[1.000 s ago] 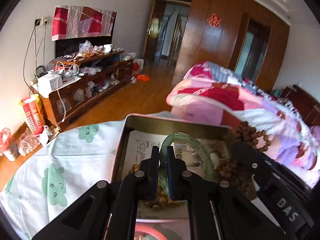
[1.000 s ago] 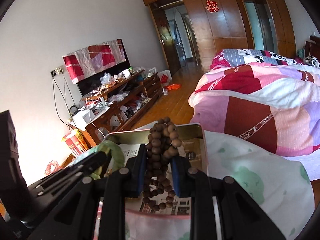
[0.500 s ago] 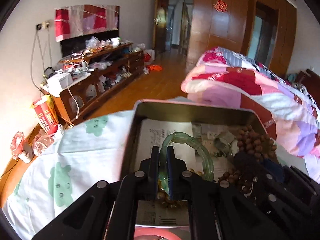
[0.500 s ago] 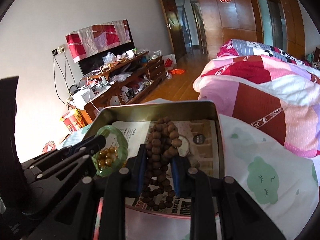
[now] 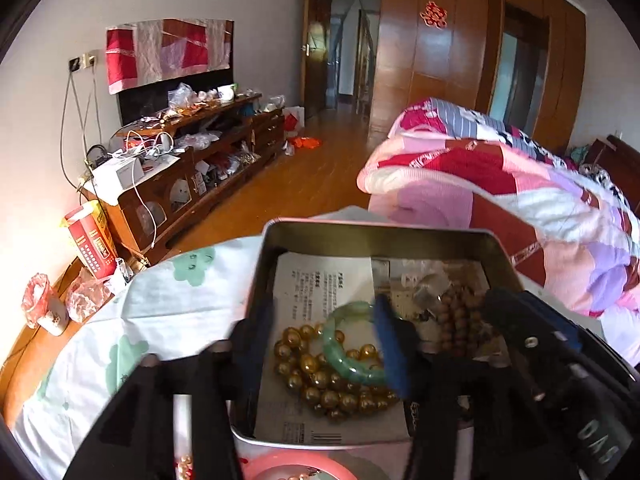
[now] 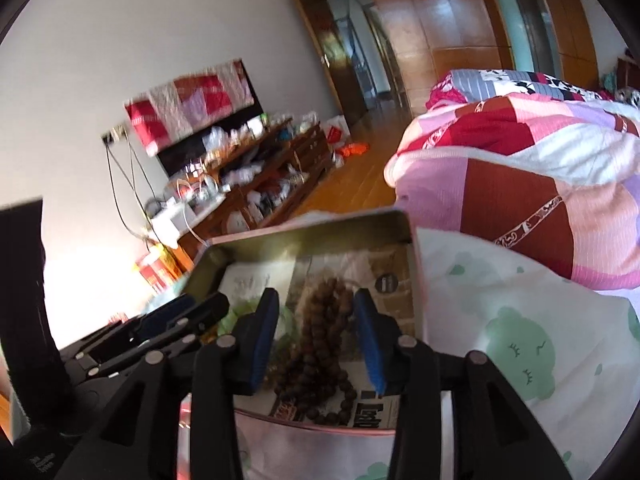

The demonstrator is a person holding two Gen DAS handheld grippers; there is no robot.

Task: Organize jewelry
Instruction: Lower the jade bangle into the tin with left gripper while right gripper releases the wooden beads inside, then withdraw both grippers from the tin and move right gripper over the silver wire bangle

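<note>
A metal tin lined with printed paper sits on the bed sheet; it also shows in the right wrist view. Inside lie a green jade bangle on a gold bead strand, and a brown wooden bead strand, also seen in the right wrist view. My left gripper is open above the bangle and gold beads. My right gripper is open with the brown beads lying between its fingers in the tin.
A white sheet with green prints covers the surface. A pink quilt lies to the right. A cluttered wooden TV cabinet stands at the far left wall. A pink round object sits at the tin's near edge.
Both grippers have opened. The green bangle dropped onto the gold beads and the brown bead strand dropped into the tin.
</note>
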